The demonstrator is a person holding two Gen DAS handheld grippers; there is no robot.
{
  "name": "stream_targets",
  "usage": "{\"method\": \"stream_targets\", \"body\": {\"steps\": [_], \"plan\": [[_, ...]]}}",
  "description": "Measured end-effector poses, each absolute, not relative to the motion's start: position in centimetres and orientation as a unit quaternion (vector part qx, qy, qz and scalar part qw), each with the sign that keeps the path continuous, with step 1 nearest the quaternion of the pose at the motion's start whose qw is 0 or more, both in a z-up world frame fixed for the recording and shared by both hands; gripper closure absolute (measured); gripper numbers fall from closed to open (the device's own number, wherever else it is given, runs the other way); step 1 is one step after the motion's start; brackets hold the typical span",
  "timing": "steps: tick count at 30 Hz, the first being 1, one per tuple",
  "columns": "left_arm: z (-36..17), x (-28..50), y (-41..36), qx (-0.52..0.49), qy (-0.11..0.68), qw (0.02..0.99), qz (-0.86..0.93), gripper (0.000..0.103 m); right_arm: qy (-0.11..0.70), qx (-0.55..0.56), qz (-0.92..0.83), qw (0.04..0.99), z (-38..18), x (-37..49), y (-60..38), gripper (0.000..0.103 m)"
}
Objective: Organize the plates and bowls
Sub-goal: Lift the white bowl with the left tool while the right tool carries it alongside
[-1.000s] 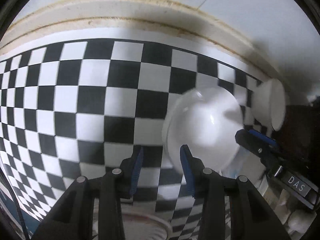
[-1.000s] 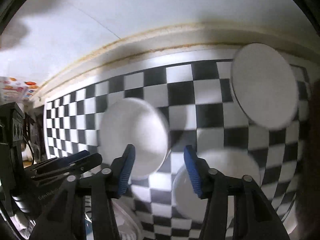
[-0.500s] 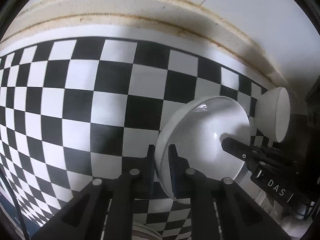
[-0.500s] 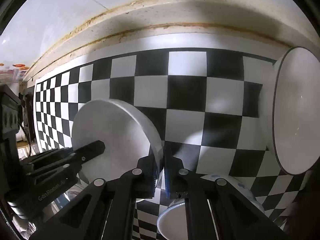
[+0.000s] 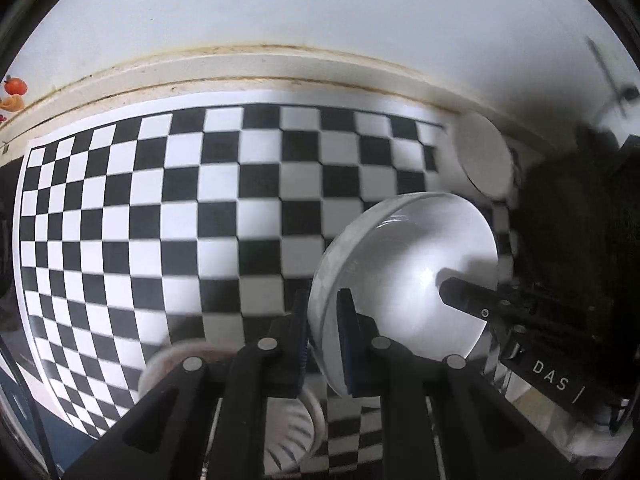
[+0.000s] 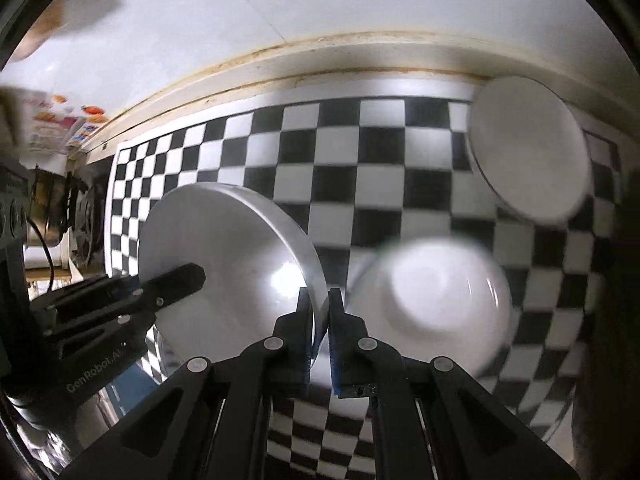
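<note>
A white bowl (image 5: 404, 276) is held on edge above the checkered mat (image 5: 160, 208). My left gripper (image 5: 322, 312) is shut on its near rim. My right gripper (image 6: 319, 312) is shut on the opposite rim of the same bowl (image 6: 224, 256). Each gripper shows in the other's view, with the right one (image 5: 472, 300) across the bowl and the left one (image 6: 168, 284) likewise. A white plate (image 6: 528, 152) lies at the back right. A second white bowl (image 6: 436, 304), blurred, sits below on the right.
A ribbed white dish (image 5: 224, 392) lies under my left gripper near the mat's front edge. The same white plate (image 5: 484, 160) lies at the mat's far right corner. A wall with a stained ledge (image 5: 280, 68) runs behind the mat. Dark equipment (image 6: 24, 200) stands at the left.
Both grippers closed on the white bowl's rims and have lifted it up and back from the mat. More of the mat and wall shows now.
</note>
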State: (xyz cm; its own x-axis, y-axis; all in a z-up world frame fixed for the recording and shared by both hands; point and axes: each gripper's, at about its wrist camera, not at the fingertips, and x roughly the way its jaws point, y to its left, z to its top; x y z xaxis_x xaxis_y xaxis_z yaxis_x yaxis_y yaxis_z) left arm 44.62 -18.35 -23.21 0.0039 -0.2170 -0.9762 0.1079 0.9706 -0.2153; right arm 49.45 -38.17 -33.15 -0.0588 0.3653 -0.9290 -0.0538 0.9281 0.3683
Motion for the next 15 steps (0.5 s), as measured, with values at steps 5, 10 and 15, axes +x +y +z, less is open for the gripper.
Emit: {"method": "stream_targets", "body": {"steps": [5,10,15], "plan": [[-23.2,40.5,-20.6,-0.032,0.705,0.692,-0.153,0.092,0.706,0.119,0.143,0.683,-31.4,44.0,-41.1,0.095],[-24.6,36.7,-22.6,-0.026,0.719,0.672,-0.174,0.092,0.708,0.127,0.122,0.684,-32.2,38.4,-44.0,0.095],[-27.9,34.0,-23.9,-0.012,0.739,0.648,-0.181,0.092,0.722,0.140,0.104,0.670,-35.5,34.7,-46.1,0.095]]}}
